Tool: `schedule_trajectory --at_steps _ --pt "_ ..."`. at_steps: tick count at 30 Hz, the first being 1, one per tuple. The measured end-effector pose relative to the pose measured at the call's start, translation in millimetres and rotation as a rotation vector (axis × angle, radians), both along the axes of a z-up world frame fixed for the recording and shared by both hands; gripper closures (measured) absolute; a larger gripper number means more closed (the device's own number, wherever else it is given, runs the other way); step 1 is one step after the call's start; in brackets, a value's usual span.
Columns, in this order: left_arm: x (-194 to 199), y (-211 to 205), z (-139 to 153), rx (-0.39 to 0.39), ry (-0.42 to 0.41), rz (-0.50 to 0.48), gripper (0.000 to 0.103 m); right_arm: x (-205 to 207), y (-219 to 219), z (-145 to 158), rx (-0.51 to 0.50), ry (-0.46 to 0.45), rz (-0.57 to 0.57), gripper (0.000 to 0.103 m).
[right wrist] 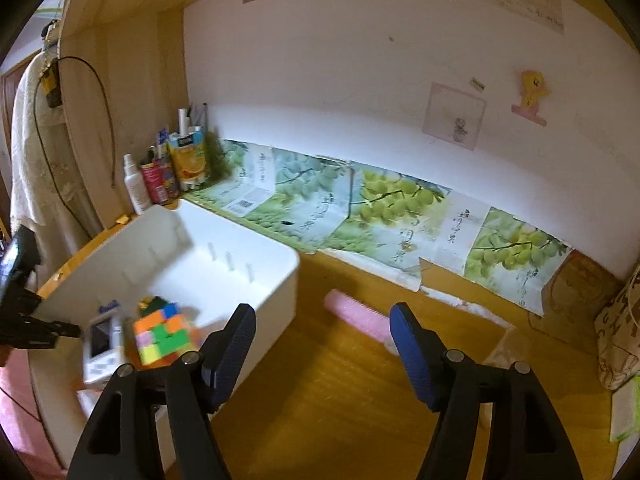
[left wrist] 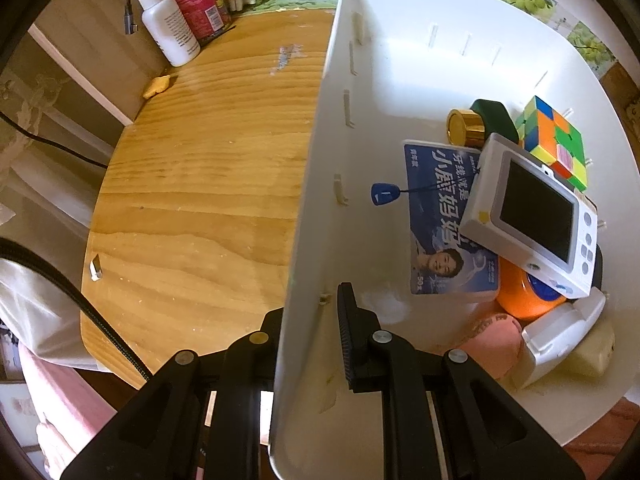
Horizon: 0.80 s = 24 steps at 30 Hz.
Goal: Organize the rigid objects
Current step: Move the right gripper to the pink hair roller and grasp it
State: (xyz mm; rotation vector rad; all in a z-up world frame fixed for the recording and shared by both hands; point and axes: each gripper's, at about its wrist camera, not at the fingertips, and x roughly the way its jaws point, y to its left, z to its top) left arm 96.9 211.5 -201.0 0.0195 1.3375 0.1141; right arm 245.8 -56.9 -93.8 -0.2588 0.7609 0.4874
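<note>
A white plastic bin (left wrist: 316,160) stands on the wooden desk (left wrist: 192,200). My left gripper (left wrist: 312,304) is shut on the bin's near side wall, one finger inside and one outside. Inside lie a Rubik's cube (left wrist: 554,140), a white handheld game console (left wrist: 532,208), a blue packet (left wrist: 444,216), a gold-capped dark bottle (left wrist: 480,120) and an orange round item (left wrist: 524,296). In the right wrist view the bin (right wrist: 256,256) is at the left, with the cube (right wrist: 164,336) visible. My right gripper (right wrist: 323,312) is open and empty above the desk, with a pink comb (right wrist: 360,316) lying just beyond it.
A white spray bottle (right wrist: 134,188), a red can (right wrist: 154,184) and a juice carton (right wrist: 188,156) crowd the back left corner. Grape-print paper (right wrist: 380,208) lines the wall. A fabric bag (right wrist: 616,332) sits at the right edge. A black cable (left wrist: 60,280) hangs off the desk's left.
</note>
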Motion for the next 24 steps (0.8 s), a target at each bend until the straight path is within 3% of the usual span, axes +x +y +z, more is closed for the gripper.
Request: schedule_trajectory --at_steps 11,22,24 --pt "1 -4 2 0.058 -0.029 0.088 0.083 67 -13 -69 0.005 0.059 0.003 0.033" --pt "10 -7 6 0.076 -0.064 0.111 0.082 101 -6 -107 -0.032 0.149 0.035 0.033" --pt "10 -7 6 0.075 -0.063 0.112 0.082 103 -6 -110 -0.036 0.162 0.032 0.038"
